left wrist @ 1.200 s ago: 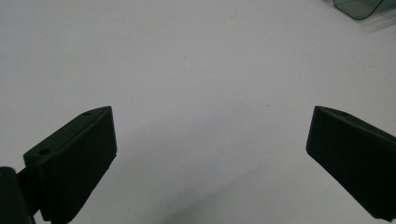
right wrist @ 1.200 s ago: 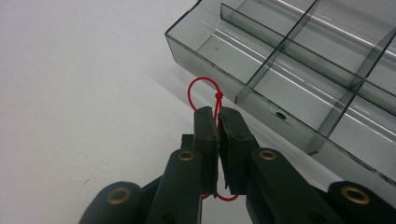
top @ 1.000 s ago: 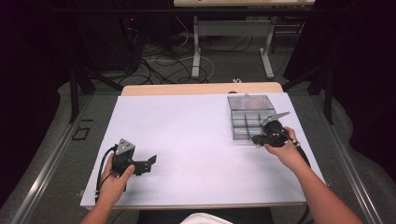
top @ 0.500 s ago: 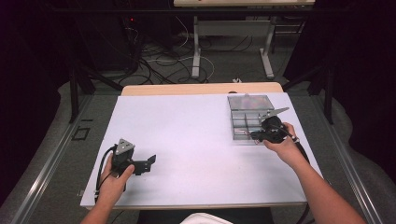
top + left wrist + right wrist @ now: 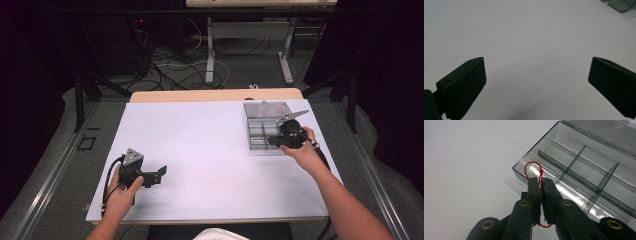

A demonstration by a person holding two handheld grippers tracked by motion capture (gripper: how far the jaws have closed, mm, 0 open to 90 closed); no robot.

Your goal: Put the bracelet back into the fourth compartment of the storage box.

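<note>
Red loop [image 5: 533,170] in right tool [image 5: 540,185], seemingly over clear divided box [image 5: 584,165] corner compartment.

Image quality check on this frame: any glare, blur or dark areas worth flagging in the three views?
High view: table evenly lit, surroundings nearly black, image soft. Left gripper view: open left claw dark, slightly blurred, faint shadow beneath. Right gripper view: glare streaks on the clear box; red cord in the right claw sharp.
</note>
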